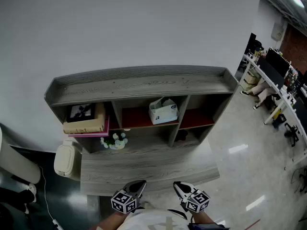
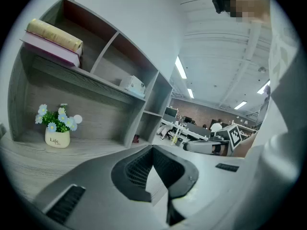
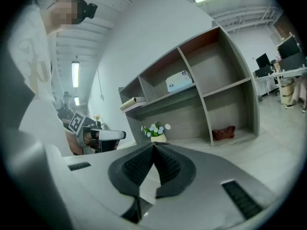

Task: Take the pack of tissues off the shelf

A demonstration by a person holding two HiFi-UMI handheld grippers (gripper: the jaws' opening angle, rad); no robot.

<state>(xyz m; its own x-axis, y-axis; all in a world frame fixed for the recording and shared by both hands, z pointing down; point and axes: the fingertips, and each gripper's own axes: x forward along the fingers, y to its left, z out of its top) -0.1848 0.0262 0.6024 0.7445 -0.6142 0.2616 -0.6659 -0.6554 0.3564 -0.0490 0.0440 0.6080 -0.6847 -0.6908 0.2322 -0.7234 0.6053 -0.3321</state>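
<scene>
The reach is not yet begun: the pack of tissues (image 1: 163, 111) sits in the shelf's (image 1: 144, 83) upper middle compartment, well apart from the left gripper (image 1: 138, 186) and right gripper (image 1: 180, 188), both closed and empty, so one probably needs to open and advance.

An open office: long desks (image 1: 282, 99) with monitors (image 1: 273, 67) under ceiling strip lights (image 2: 181, 67).

text: "Life" | on: white flower pot (image 2: 57, 138) | where: lower left compartment of shelf (image 2: 103, 87)
</scene>
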